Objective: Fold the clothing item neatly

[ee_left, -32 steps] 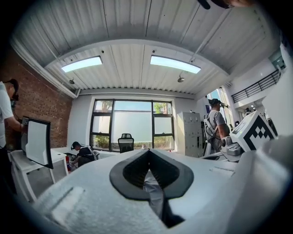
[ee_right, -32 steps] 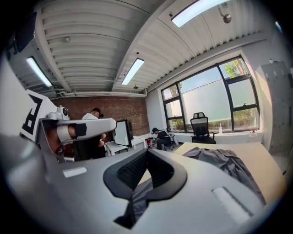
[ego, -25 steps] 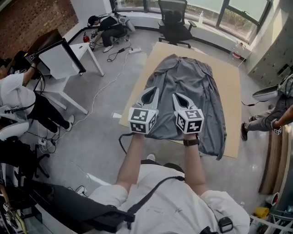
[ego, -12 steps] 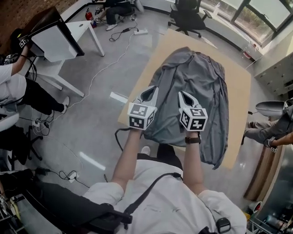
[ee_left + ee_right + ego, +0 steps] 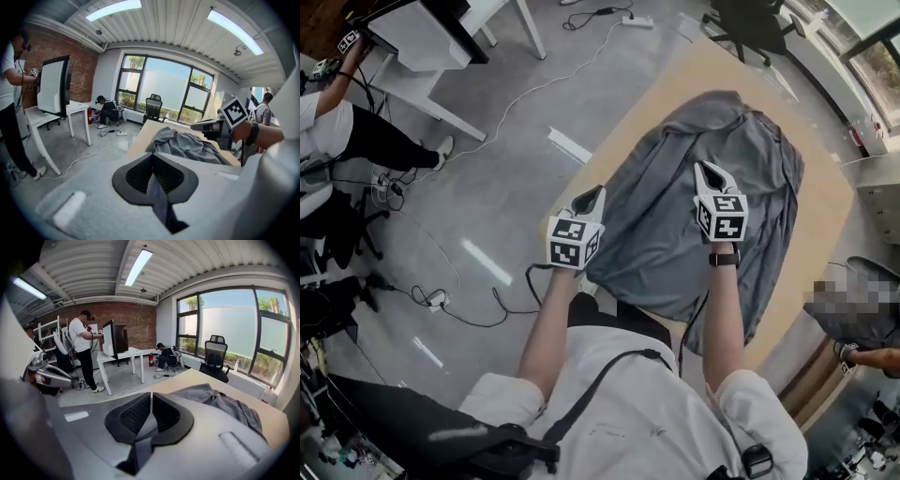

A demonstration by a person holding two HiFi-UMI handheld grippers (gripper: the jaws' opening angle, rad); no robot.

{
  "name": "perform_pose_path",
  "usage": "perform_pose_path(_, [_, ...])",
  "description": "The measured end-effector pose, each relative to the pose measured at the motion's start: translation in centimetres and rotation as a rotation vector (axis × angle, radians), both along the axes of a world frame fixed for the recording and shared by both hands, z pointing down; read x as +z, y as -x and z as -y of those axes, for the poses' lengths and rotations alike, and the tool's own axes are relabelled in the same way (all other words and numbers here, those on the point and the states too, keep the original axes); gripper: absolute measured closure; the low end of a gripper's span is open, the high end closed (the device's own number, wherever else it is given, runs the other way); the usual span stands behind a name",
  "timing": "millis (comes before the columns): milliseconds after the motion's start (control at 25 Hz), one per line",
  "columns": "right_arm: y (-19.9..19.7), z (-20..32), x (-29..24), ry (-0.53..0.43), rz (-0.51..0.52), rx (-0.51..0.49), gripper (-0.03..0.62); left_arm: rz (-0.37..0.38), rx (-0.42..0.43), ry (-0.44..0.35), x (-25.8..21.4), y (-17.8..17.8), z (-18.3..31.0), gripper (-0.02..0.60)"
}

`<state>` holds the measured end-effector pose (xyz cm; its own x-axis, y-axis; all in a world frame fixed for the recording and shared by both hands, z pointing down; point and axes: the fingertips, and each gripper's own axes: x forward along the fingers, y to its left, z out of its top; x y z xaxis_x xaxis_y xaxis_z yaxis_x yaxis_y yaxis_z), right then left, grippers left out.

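Note:
A grey garment lies spread on a tan table, its near part hanging off the front edge. My left gripper is shut on the garment's near left edge. A strip of grey cloth runs between its jaws in the left gripper view. My right gripper is shut on the cloth further right, over the garment's middle. In the right gripper view a fold of fabric is pinched between its jaws. The cloth sags between the two grippers. The rest of the garment lies rumpled toward the table's far end.
A white desk with a monitor stands at the upper left, with a person beside it. Cables trail over the grey floor on the left. An office chair is beyond the table's far end. A second person is at the right edge.
Both grippers have moved apart, still gripping the cloth: the left out to the table's left edge, the right further in over the garment. The head view has tilted more steeply down.

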<state>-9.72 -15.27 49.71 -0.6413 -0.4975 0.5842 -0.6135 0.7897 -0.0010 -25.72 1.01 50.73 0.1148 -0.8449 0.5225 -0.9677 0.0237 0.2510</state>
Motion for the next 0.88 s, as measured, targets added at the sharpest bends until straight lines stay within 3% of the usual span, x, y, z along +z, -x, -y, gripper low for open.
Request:
perform_pose_path(120, [1.0,3.4,1.9,-0.005,-0.052,-0.092,0.579,-0.015,-0.075,0.085,2.9,1.2,-2.1,0.575])
perform_pose_path(360, [3.6,7.0,6.1,-0.042,-0.14,-0.296,0.528,-0.084,-0.17,0.266,8.5,2.4,-8.4,0.477])
perform_pose_path(520, [4.4,9.7,8.7,-0.095,-0.234,-0.404,0.471,-0.117,-0.161,0.413,11.7,1.6,-12.3,0.411])
perform_pose_path(880, [4.0,14.1,15.5,-0.075,-0.517,-0.581,0.434,-0.124,-0.097,0.658,17.1,-2.2,-16.3,0.411])
